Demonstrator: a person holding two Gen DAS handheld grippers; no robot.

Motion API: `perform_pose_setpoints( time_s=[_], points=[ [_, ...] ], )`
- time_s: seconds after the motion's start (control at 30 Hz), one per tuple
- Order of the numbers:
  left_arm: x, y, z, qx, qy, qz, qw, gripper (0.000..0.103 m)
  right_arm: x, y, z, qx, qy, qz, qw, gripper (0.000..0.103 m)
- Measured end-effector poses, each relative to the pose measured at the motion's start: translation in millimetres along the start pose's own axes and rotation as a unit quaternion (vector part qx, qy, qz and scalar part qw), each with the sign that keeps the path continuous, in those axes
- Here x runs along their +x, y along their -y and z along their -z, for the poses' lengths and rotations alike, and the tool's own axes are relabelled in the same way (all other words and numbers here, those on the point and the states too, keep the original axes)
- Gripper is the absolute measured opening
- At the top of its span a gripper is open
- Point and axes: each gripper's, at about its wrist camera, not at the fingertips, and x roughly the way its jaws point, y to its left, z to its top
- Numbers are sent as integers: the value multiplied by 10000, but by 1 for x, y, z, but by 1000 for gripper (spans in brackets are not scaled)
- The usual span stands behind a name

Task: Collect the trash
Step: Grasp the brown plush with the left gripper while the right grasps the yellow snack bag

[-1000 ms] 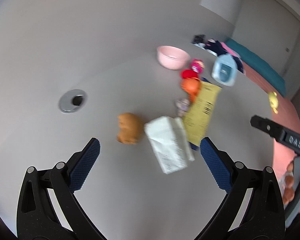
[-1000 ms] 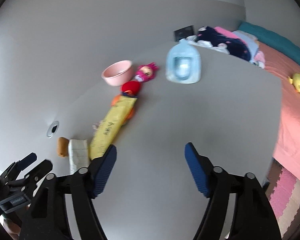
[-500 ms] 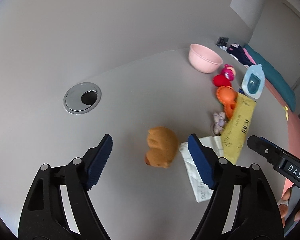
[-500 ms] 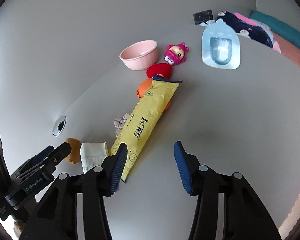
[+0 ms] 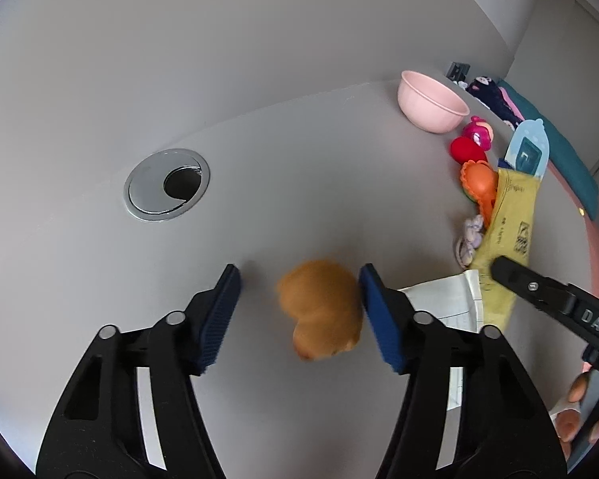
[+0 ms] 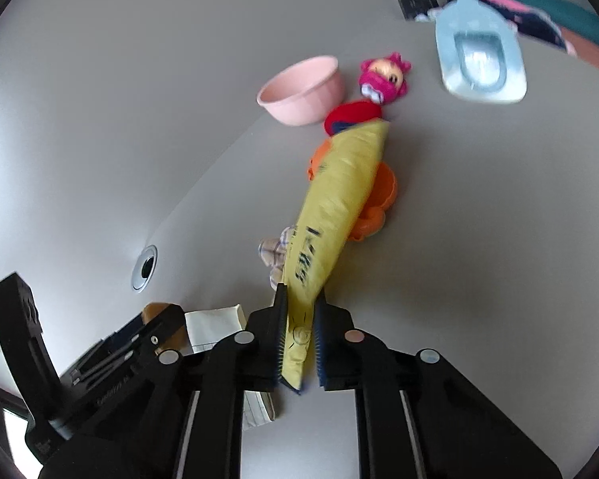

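Left gripper (image 5: 299,311): pitched down, jaws closing, right pad touching an orange lump (image 5: 319,311), left pad clear of it. Right gripper (image 6: 299,331): pitched down, jaws clamped on a yellow packet (image 6: 335,207). Fingers (image 5: 575,403) show at 4 o'clock, left view.

A yellow packet (image 6: 339,207) hides most of an orange toy (image 6: 379,195) and the lower part of a red toy (image 6: 351,113); the packet's print is blurred. The left gripper's (image 5: 299,311) right finger (image 5: 379,319) covers a white paper's (image 5: 447,303) near edge. The orange lump (image 5: 319,307) between its closing jaws is too blurred to identify. Bedding (image 6: 539,20) runs off the frame.
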Motion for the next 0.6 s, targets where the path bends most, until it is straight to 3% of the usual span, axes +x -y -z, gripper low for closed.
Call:
perform_pose_setpoints(
  time_s=[0.3, 0.6],
  points=[
    [4, 16, 5, 456, 152, -593, 9971, 40, -39, 11, -1, -227, 398, 159, 9988, 10],
    [-6, 15, 7, 328, 174, -396, 9985, 39, -78, 43, 2, -42, 604, 121, 9981, 10]
  ],
)
